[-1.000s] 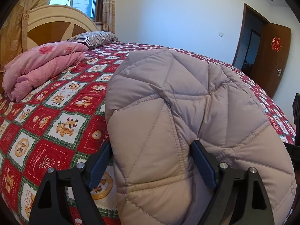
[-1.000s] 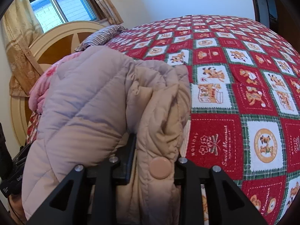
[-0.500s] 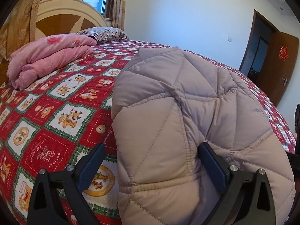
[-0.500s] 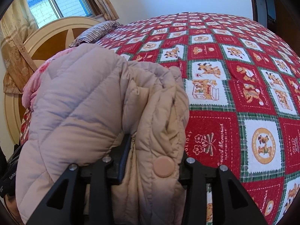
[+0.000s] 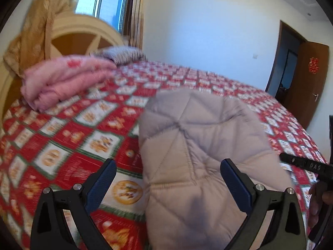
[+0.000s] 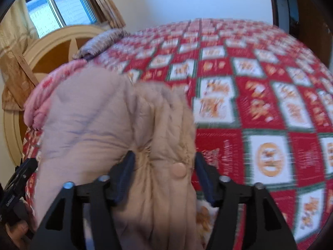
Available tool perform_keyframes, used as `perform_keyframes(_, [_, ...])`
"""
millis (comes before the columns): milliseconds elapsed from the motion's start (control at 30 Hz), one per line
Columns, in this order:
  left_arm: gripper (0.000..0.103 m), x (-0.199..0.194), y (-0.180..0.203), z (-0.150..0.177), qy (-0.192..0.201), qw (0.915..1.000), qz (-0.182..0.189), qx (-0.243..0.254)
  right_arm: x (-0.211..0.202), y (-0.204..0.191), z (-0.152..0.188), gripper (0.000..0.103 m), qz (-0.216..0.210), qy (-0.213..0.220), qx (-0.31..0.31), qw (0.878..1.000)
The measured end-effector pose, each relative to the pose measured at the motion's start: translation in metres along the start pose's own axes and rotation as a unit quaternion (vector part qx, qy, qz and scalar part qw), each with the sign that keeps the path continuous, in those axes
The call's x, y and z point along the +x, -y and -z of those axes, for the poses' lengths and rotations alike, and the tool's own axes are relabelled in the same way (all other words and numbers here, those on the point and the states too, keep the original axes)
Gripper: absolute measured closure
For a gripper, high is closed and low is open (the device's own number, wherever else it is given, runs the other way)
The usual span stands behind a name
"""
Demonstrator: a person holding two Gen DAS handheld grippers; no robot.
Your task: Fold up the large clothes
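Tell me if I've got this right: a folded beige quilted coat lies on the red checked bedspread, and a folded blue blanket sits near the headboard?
Nearly. The blanket near the headboard is pink, not blue; the left wrist view shows it plainly. The rest holds: the beige quilted coat lies folded on the red checked bedspread.

We see a bed covered by a red, green and white patchwork quilt [image 5: 87, 125] with small cartoon panels. At its head stands a cream arched headboard [image 5: 83, 35] with brown insets. A striped pillow [image 5: 122, 54] and a folded pink blanket [image 5: 66, 77] lie near it. Behind, daylight comes blue through a window [image 5: 108, 0] flanked by tan curtains [image 5: 41, 20]. The walls [image 5: 208, 31] are plain white. A brown door [image 5: 308, 83] stands open, a red ornament on it.
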State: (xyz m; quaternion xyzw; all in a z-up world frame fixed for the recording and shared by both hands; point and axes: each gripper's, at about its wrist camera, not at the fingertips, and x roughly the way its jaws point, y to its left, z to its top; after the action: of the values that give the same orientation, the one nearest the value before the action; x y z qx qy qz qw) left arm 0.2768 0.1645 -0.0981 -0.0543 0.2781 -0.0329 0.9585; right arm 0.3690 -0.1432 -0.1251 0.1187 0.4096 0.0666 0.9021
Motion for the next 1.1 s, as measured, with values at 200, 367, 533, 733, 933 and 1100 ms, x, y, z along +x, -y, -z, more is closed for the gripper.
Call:
perform_keyframes(200, [0.003, -0.080, 0.009, 0.004, 0.039, 0.9991, 0.001, 0.016, -0.090, -0.026, 0.024, 0.014, 0.005, 0.069, -0.036, 0.997])
perform_keyframes(367, [0.003, -0.119, 0.019, 0.003, 0.058, 0.9979, 0.012, 0.025, -0.136, -0.045, 0.049, 0.008, 0.003, 0.105, -0.061, 0.993])
perform_keyframes(533, [0.003, -0.138, 0.029, -0.001, 0.077, 0.9960, 0.020, 0.041, -0.157, -0.057, 0.054, 0.005, -0.006, 0.123, -0.075, 0.990])
perform_keyframes(733, [0.003, -0.143, 0.030, -0.001, 0.084, 0.9951, 0.023, 0.048, -0.169, -0.063, 0.054, 0.005, -0.003, 0.139, -0.084, 0.987])
perform_keyframes(933, [0.003, -0.145, 0.030, 0.000, 0.084, 0.9951, 0.022, 0.046, -0.173, -0.068, 0.057, 0.005, -0.005, 0.141, -0.092, 0.986])
perform_keyframes(1100, [0.003, -0.145, 0.030, 0.000, 0.084, 0.9952, 0.022, 0.046, -0.176, -0.072, 0.060, 0.005, -0.008, 0.141, -0.099, 0.985])
